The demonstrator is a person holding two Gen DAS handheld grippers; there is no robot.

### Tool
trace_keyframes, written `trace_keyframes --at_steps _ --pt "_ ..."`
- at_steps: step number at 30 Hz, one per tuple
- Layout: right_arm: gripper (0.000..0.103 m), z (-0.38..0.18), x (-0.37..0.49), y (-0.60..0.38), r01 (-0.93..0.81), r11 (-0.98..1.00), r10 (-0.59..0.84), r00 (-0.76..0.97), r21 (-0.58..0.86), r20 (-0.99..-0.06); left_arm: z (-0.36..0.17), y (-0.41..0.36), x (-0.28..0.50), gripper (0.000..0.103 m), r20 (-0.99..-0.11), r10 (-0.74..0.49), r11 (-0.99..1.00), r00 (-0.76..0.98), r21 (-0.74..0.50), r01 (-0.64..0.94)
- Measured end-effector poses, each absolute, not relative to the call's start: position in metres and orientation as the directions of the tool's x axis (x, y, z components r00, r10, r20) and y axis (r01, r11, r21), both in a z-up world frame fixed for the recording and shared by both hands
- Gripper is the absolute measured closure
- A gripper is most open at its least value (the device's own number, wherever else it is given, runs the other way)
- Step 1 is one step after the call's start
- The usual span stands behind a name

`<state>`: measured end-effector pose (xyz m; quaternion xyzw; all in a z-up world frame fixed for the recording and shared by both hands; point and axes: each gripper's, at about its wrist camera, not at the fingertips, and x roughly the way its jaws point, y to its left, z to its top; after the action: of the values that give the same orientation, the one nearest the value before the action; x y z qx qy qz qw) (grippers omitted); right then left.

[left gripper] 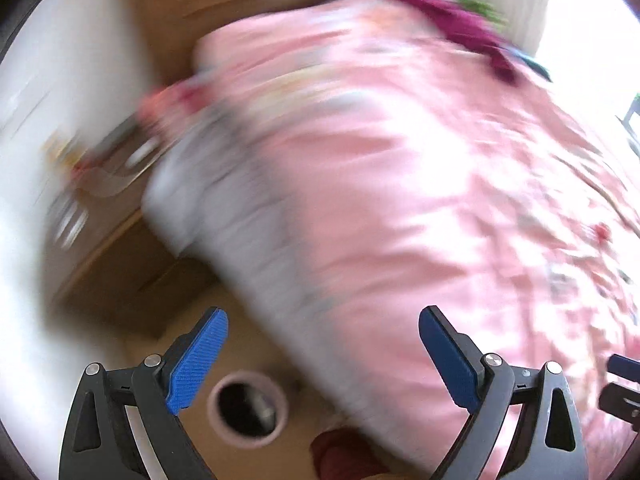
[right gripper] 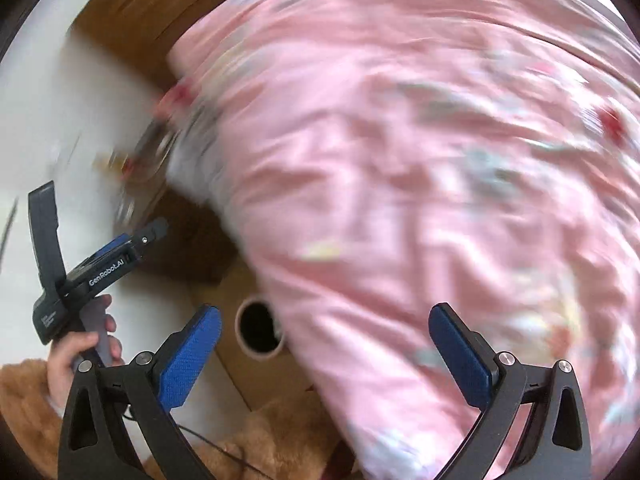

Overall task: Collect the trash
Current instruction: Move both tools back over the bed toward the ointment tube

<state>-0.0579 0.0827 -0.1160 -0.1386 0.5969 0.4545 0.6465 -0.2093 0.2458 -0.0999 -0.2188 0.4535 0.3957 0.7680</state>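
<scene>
Both views are motion-blurred. A round pink trash bin [left gripper: 248,410] with a dark inside stands on the wooden floor beside the bed; it also shows in the right wrist view [right gripper: 259,331]. My left gripper [left gripper: 323,354] is open and empty, above the bin and the bed edge. My right gripper [right gripper: 325,356] is open and empty over the bed's side. The left gripper's body [right gripper: 100,264] shows at the left of the right wrist view, held in a hand. A small pale yellow scrap [right gripper: 320,250] lies on the bedcover; it is too blurred to identify.
A bed with a pink patterned cover [left gripper: 400,168] fills most of both views. A dark red cloth [left gripper: 460,16] lies at its far end. A wooden bedside table [left gripper: 116,184] holds blurred small items. White wall is at left. Fuzzy brown sleeves [right gripper: 24,392] show at bottom.
</scene>
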Motion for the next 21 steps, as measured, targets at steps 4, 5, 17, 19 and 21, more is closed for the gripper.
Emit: trace_keyframes --at_steps 4,5,17,19,21 --pt "0.000 -0.088 0.005 0.025 -0.622 0.692 0.472 0.006 0.367 -0.881 -0.079 0.219 -0.093 0.006 -0.859 0.332 0.793 0.389 0.030 -0.609" --pt "0.000 -0.083 0.019 0.010 -0.584 0.721 0.482 0.038 0.372 -0.875 -0.076 0.211 -0.067 0.006 -0.858 0.309 0.830 0.410 0.033 -0.556" --pt "0.000 -0.087 0.092 -0.105 -0.233 0.871 0.480 0.215 0.432 -0.851 -0.112 0.204 0.119 0.006 -0.919 0.160 0.907 0.361 -0.008 -0.420" --pt "0.000 -0.100 0.102 -0.109 -0.215 0.875 0.473 0.194 0.433 -0.859 -0.120 0.205 0.137 0.006 -0.921 0.150 0.908 0.359 -0.016 -0.418" --pt "0.000 -0.112 0.117 -0.106 -0.198 0.874 0.477 0.185 0.443 -0.859 -0.125 0.200 0.159 0.006 -0.922 0.157 0.925 0.355 0.012 -0.379"
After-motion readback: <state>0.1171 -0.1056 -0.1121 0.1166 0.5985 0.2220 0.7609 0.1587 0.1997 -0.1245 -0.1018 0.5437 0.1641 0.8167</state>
